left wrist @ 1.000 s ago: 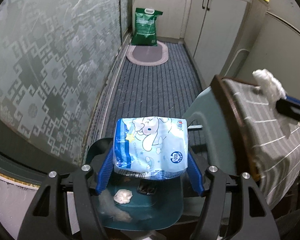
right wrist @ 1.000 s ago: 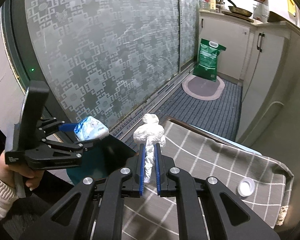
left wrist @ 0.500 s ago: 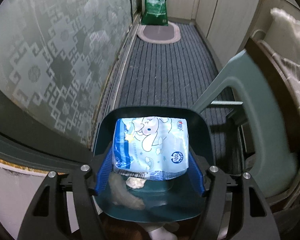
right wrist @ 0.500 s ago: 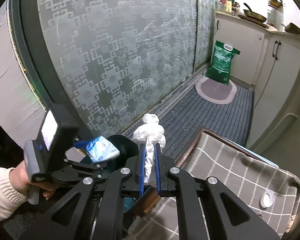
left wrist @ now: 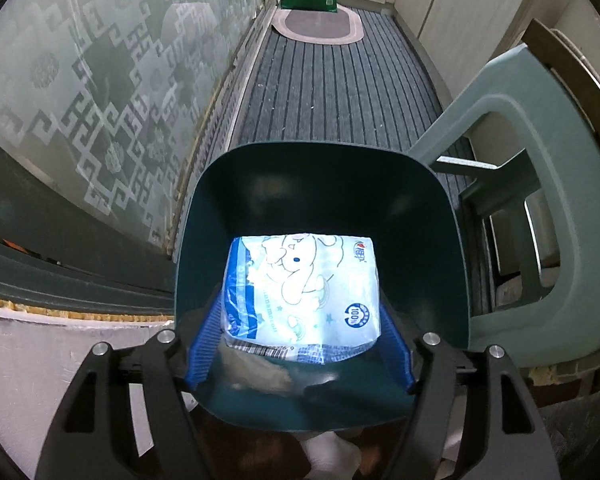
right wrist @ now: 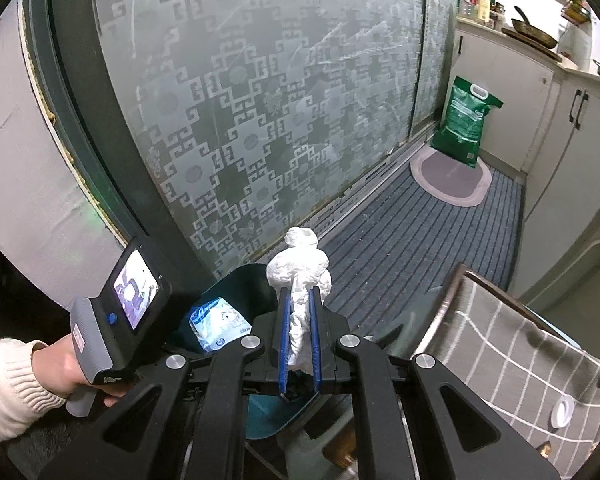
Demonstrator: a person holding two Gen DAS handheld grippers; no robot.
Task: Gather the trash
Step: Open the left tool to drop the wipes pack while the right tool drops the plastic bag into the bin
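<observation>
1. Left gripper (left wrist: 300,344) points steeply down into a dark teal bin (left wrist: 452,248); its blue fingers (left wrist: 204,344) stand wide, one on each side of a blue-and-white pack (left wrist: 304,292).
2. Its jaws have just been opening; the pack sits between them, and I cannot tell whether the pads press it.
3. Pack lies inside the bin, over crumpled scraps (left wrist: 260,372) at the bottom, nearer the camera.
4. Right gripper (right wrist: 299,336) is clamped on a white wad (right wrist: 300,268), its fingers nearly together, the wad bulging out beyond the tips.
5. Bin and pack (right wrist: 220,326) lie just left of and below the right fingers, with the left gripper (right wrist: 188,340) and the hand (right wrist: 60,364) holding it further left.
6. Right of the right gripper is a table under a grey checked cloth (right wrist: 500,344) with a small white cap (right wrist: 562,412) on it.
7. Beyond both grippers runs a striped mat (left wrist: 332,80) beside a frosted door (right wrist: 260,100).
</observation>
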